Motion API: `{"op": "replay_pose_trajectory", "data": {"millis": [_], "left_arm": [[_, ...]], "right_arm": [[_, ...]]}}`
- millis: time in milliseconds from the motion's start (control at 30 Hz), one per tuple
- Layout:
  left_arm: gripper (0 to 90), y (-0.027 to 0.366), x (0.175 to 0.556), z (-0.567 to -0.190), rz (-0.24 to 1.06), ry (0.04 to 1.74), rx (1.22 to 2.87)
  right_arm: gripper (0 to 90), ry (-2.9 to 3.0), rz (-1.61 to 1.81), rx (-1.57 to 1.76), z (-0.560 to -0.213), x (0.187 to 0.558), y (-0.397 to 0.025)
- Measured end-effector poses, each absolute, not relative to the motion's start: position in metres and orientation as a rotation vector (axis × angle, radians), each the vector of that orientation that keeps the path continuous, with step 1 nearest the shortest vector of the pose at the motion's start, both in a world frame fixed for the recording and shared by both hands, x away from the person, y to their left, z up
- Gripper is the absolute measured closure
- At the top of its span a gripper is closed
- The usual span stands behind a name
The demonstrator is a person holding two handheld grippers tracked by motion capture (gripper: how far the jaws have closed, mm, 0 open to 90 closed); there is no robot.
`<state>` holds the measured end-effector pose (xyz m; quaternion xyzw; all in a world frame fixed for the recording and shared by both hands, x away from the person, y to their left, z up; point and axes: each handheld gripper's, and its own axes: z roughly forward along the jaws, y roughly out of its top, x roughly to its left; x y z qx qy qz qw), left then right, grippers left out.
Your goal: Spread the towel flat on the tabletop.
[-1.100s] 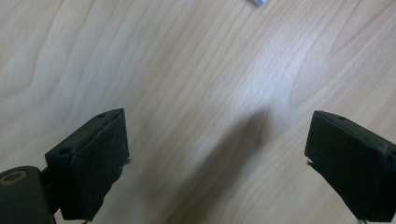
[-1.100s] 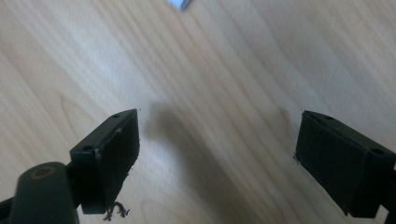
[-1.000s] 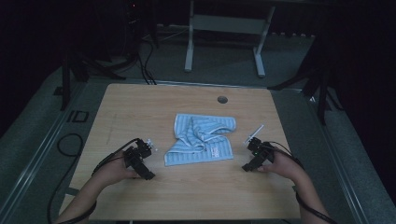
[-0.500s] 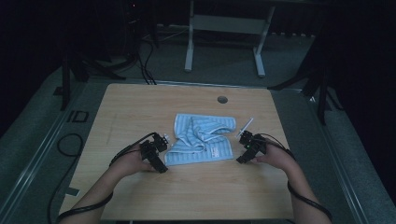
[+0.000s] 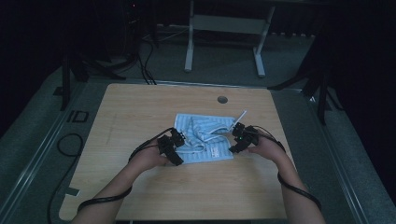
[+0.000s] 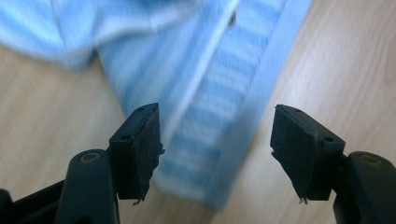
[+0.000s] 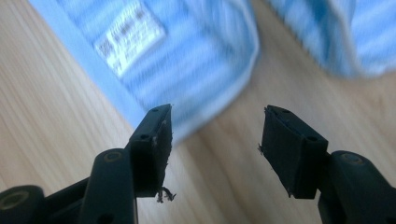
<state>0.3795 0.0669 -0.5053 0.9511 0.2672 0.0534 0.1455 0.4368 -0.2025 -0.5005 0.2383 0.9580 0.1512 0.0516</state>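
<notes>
A light blue striped towel (image 5: 205,138) lies crumpled on the wooden table (image 5: 140,107), with a white label near its front right. My left gripper (image 5: 173,148) is at the towel's front left corner, open. In the left gripper view that towel corner (image 6: 210,154) lies between and just beyond the jaws of the left gripper (image 6: 215,154). My right gripper (image 5: 239,141) is at the towel's right edge, open. In the right gripper view a rounded towel edge (image 7: 210,84) with the white label (image 7: 130,39) sits just ahead of the right gripper (image 7: 215,154).
A small round hole (image 5: 222,99) is in the table near its far edge. A thin white stick (image 5: 239,116) lies at the towel's far right corner. Cables (image 5: 70,144) run on the floor at left. A table frame (image 5: 224,28) stands beyond.
Both grippers moved inward from the table's sides to the towel's front left corner and right edge. The towel has not moved.
</notes>
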Motion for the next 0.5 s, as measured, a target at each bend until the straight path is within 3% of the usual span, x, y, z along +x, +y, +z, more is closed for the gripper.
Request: {"op": "replay_pose_trajectory", "data": {"millis": [167,500], "left_arm": [[39.3,0.049,0.389,-0.503,0.192,0.770,2.680],[36.8,0.009,0.394,-0.515,0.249,0.811,2.587]], "right_arm": [[44.2,2.907,0.547,0.651,-0.497,0.441,-0.177],[44.3,2.866,0.609,0.639,-0.505,0.452,-0.155]]}}
